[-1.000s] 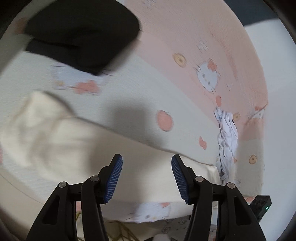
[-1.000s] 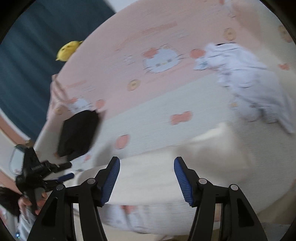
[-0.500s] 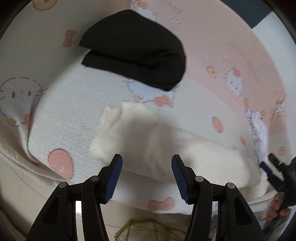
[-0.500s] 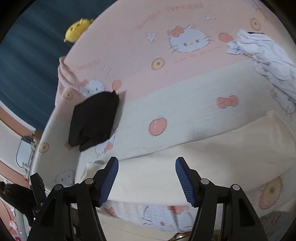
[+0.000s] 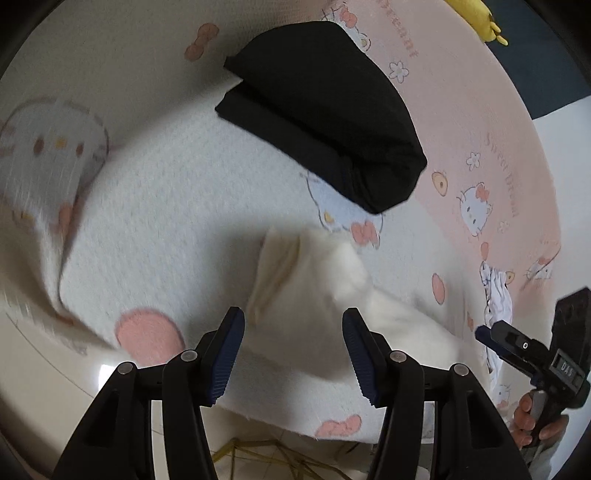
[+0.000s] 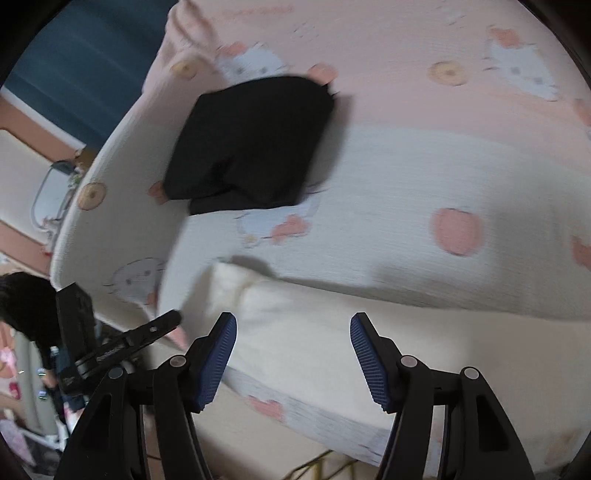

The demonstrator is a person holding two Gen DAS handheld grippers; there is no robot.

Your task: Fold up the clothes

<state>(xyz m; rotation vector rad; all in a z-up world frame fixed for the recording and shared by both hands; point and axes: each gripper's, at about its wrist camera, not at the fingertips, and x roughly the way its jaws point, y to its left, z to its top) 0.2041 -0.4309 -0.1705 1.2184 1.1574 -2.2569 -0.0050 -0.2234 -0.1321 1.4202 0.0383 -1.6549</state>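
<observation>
Clothes: you have three on the bed. A black piece (image 5: 325,110) lies folded flat, far from you. A cream piece (image 5: 332,280) lies long and low near the bed's front edge. A white piece (image 5: 496,291) sits bunched up far off to your right.

Done so far: the black piece looks neatly folded. The cream piece shows stacked layers at its left end, so it looks folded over at least once. I cannot tell if it needs more folds.

Left to do: the white piece looks crumpled, so I think it needs folding.

Left claw (image 5: 293,354): your fingers are spread wide and pinch nothing. It hangs just over the left end of the cream piece.

Right claw (image 6: 293,358): your fingers are spread wide too, with nothing between them. It hangs over the cream piece (image 6: 314,325), near the front edge.

Bed (image 5: 177,206): the cover is soft and bumpy. It is white near you and pink farther back, with cat faces, bows and pink dots.

Room: a yellow soft toy (image 5: 476,16) sits at the far edge of the bed. A dark blue wall (image 6: 85,48) is behind it. The pictures are blurry in places.
</observation>
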